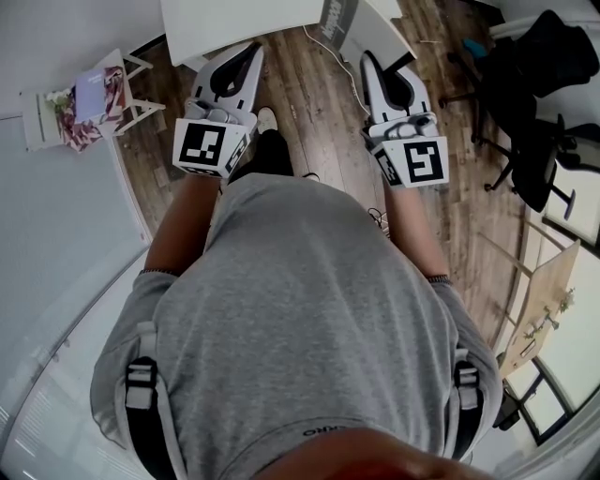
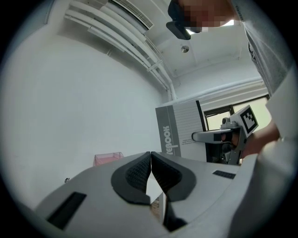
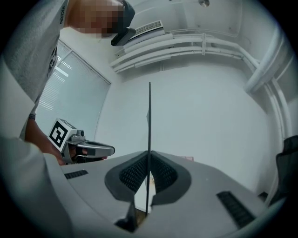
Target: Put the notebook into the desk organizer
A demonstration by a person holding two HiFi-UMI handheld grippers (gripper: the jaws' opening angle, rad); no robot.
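The notebook (image 1: 337, 19), grey-covered with a white lined panel, is held upright by my right gripper (image 1: 372, 62). It shows as a thin dark edge (image 3: 149, 121) pinched between that gripper's pads. The left gripper view shows its broad face (image 2: 181, 135) beside the right gripper (image 2: 219, 136). My left gripper (image 1: 249, 52) is shut with nothing between its pads (image 2: 137, 173). Both are held out in front of the person's grey shirt, side by side and apart. A pink mesh box (image 2: 108, 159), perhaps the organizer, stands far off by the wall.
A white table (image 1: 234, 23) lies just beyond both grippers. At the left a white stand (image 1: 89, 103) holds colourful books. Black office chairs (image 1: 544, 84) stand on the wooden floor (image 1: 309, 103) at the right, with a pale wooden board (image 1: 544, 291) lower right.
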